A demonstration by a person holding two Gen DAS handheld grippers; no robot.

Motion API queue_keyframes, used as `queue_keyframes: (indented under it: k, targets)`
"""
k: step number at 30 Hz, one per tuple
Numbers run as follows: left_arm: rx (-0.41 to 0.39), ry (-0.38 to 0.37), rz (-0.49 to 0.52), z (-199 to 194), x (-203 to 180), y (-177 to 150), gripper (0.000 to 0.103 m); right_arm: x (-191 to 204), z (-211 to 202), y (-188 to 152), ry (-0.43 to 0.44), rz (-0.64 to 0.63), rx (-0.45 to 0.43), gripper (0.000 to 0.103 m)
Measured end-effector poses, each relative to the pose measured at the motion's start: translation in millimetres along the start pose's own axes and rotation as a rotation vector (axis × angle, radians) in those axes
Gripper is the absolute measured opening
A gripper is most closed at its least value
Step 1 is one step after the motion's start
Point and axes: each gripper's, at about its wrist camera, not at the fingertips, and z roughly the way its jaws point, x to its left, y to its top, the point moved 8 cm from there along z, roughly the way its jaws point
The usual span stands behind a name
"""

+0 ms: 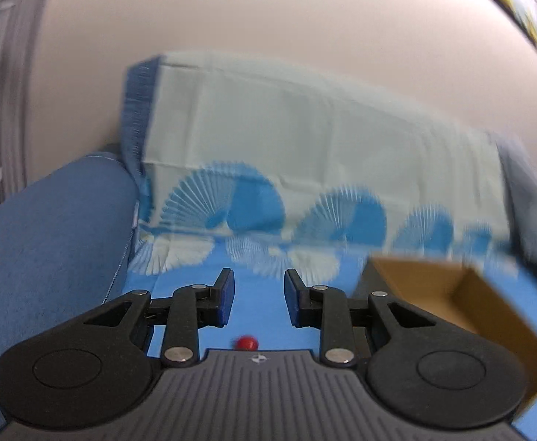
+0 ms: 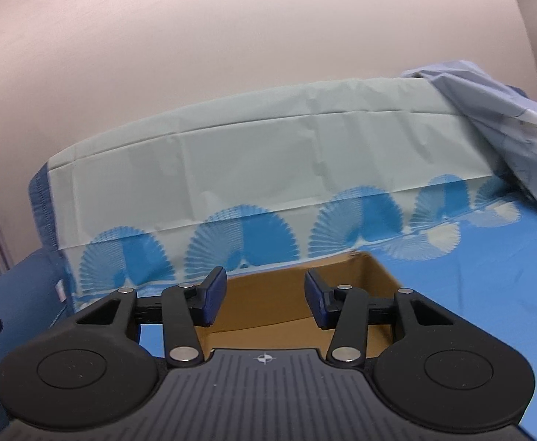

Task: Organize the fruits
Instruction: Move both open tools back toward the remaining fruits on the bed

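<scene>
Red small fruit (image 1: 247, 342) low behind left gripper (image 1: 259, 299), jaws apart, empty; right gripper (image 2: 265, 299) parted over cardboard box (image 2: 268, 305)

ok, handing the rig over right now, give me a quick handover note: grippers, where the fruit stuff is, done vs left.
Left gripper: jaws apart, nothing between them, over the blue sheet.
Right gripper: jaws apart, empty, held over the cardboard box.
Small red fruit lies loose on the sheet, just under the left gripper, left of the box.
Box floor is mostly hidden by the right gripper, and the visible part shows no fruit.
Done: nothing confirmed. Left: pick up the red fruit, put it in the box. No other fruit is in view.
</scene>
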Motion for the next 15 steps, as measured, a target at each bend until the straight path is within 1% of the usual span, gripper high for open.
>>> queue_keyframes:
  k: [1, 3, 6, 8, 12, 14, 15]
  targets:
    - [-0.01, -0.008, -0.037, -2, 5, 1, 0.037, 8, 2, -2, 0.016, -0.009, 0.005, 0.048]
    - [-0.019, 0.002, -0.091, -3, 14, 2, 0.038, 28, 6, -7, 0.053, -0.048, 0.011, 0.035]
    - [-0.034, 0.019, -0.108, -5, 17, 1, 0.042, 65, 14, -18, 0.123, -0.104, 0.034, 0.031]
    - [-0.04, 0.032, -0.088, -6, 16, 2, 0.042, 89, 19, -31, 0.164, -0.123, 0.066, 0.031]
    - [-0.043, 0.044, -0.062, 2, 13, 3, 0.043, 145, 34, -71, 0.231, -0.187, 0.165, 0.031]
    - [-0.038, 0.051, -0.063, 6, 14, 1, 0.043, 170, 43, -90, 0.242, -0.226, 0.201, 0.031]
    - [-0.035, 0.057, -0.062, 7, 15, 1, 0.043, 181, 50, -99, 0.231, -0.25, 0.213, 0.032]
